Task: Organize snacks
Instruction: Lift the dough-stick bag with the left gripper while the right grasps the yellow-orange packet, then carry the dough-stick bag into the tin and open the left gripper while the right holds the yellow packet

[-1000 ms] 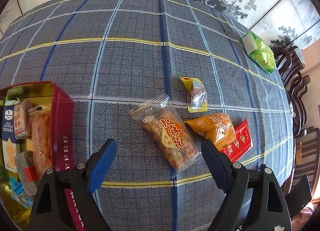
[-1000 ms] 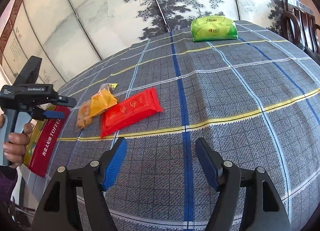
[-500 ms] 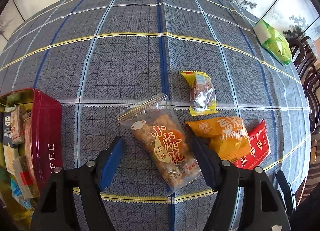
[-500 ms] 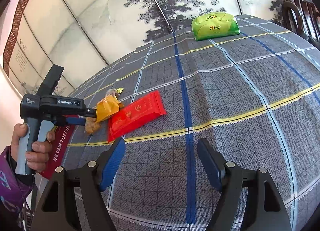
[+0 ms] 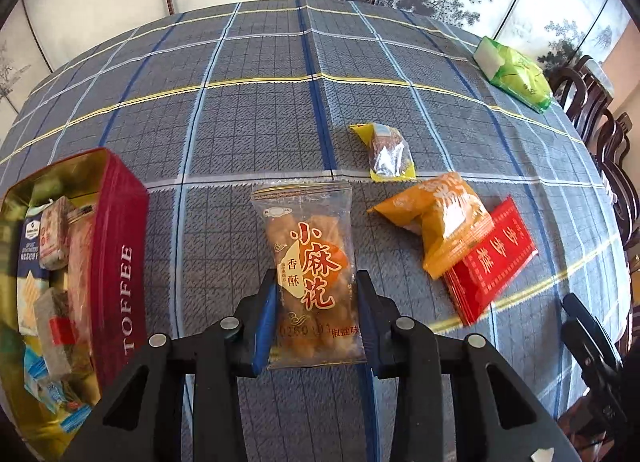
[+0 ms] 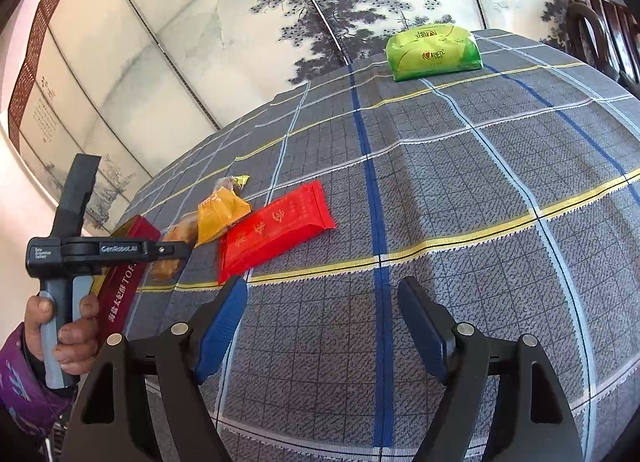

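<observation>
The left gripper [image 5: 316, 316] is closing its blue-padded fingers [image 5: 265, 318] on the lower half of a clear plastic packet of golden fried dough twists with red lettering [image 5: 310, 258], which is lying flat on the blue-grey plaid-clothed worktop [image 5: 248, 110], just to the right of the open red toffee tin [image 5: 122, 246] already holding other wrapped snacks. The fingers have just been closing and are now pressing both long edges of the packet. It is looking light, crinkly and slippery, and its contents brittle, so a firm squeeze is likely to crack them; holding across the filled middle rather than the empty sealed end seems the surer grip. The right gripper [image 6: 322, 326] is hovering over bare cloth with its fingers well apart and nothing between them, near a flat red foil packet [image 6: 276, 228].
</observation>
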`<state>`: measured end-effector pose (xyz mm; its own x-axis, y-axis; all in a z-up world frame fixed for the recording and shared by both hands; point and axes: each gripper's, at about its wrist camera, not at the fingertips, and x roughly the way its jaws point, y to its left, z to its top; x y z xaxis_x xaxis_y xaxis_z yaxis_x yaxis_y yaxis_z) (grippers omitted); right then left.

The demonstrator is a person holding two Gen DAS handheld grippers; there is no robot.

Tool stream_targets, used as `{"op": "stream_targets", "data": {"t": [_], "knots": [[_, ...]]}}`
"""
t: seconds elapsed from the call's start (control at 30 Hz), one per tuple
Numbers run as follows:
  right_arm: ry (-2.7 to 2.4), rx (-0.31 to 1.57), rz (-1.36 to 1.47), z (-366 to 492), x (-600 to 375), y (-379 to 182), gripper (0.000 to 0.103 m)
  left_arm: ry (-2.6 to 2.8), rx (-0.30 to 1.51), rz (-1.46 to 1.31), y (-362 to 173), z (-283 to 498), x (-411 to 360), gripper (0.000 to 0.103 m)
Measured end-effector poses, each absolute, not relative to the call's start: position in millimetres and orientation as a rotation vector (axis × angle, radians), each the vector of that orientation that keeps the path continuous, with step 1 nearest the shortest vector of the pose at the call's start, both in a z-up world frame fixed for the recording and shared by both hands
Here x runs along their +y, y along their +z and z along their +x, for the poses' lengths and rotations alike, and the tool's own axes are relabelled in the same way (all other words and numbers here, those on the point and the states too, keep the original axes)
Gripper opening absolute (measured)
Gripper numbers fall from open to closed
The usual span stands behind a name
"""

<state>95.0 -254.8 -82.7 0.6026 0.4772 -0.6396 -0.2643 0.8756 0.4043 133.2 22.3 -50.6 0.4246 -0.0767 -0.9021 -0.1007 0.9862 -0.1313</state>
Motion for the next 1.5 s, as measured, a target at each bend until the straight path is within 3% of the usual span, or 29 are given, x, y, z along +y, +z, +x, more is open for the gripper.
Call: {"op": "stream_targets", "data": {"t": [0.23,0.4,0.8,0.83,0.87,0.9,1.0,1.23,1.5], "knots": [[0.547,0.778,0.147,95,-226,-62,0.078,-0.039,1.054,-0.161,-20,76,26,0.033],[0.666,0.736,-0.011,114,-177,-43,0.090,-0.064,1.050,-0.197,-12,57,33,0.033],[0.676,0.804,-0.308,175,-90,-70,0.090,-0.058,1.019,-0.196,1,39,47,0.033],[0.674,0.829,-0.312,180,-86,-74,0.089,-0.059,1.019,-0.200,1,37,48,0.033],[0.674,0.848,-0.308,185,-84,-77,0.081,-0.061,1.019,-0.202,1,36,49,0.033],[0.676,0.858,-0.304,187,-83,-79,0.058,-0.057,1.018,-0.200,1,35,50,0.033],[0.677,0.890,-0.290,186,-80,-79,0.047,-0.051,1.024,-0.208,0,31,54,0.033],[0.760,0.749,-0.156,110,-87,-38,0.046,-0.042,0.982,-0.219,13,13,67,0.033],[0.726,0.785,-0.130,72,-71,-64,0.046,-0.015,0.933,-0.220,26,-21,91,0.033]]}}
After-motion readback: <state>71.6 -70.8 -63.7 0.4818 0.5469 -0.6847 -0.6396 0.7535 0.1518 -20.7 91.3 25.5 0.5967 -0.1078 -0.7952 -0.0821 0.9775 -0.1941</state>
